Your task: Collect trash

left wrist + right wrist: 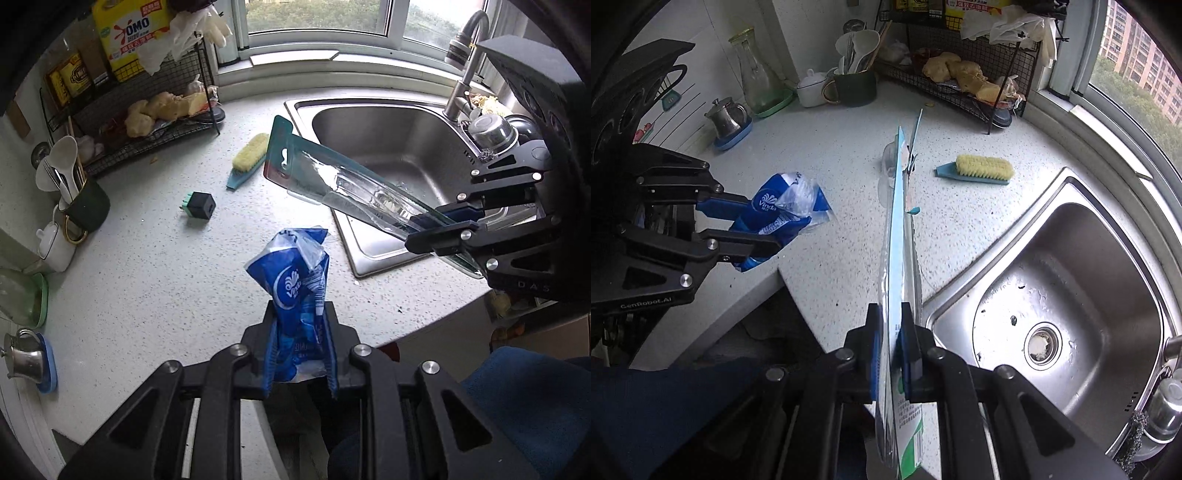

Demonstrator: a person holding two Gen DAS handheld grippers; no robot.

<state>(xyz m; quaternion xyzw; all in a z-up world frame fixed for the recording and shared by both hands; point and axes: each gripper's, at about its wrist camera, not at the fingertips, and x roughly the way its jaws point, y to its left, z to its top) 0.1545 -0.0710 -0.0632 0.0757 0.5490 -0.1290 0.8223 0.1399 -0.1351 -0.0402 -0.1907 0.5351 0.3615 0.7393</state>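
Observation:
My left gripper point(300, 321) is shut on a crumpled blue plastic tissue wrapper point(293, 280) and holds it above the speckled counter near its front edge. The same gripper point(764, 225) and wrapper point(786, 206) show at the left of the right wrist view. My right gripper point(891, 325) is shut on a long clear blister pack with a teal card backing point(899, 229), held edge-on above the counter. In the left wrist view this gripper point(424, 230) holds the pack point(332, 173) out over the sink's left rim.
A steel sink point(1071, 295) with a tap point(465, 74) lies to the right. A yellow scrubbing brush point(247, 158), a small black and green cube point(199, 208), a wire rack with food point(147, 110), a utensil mug point(86, 206) and jugs stand on the counter.

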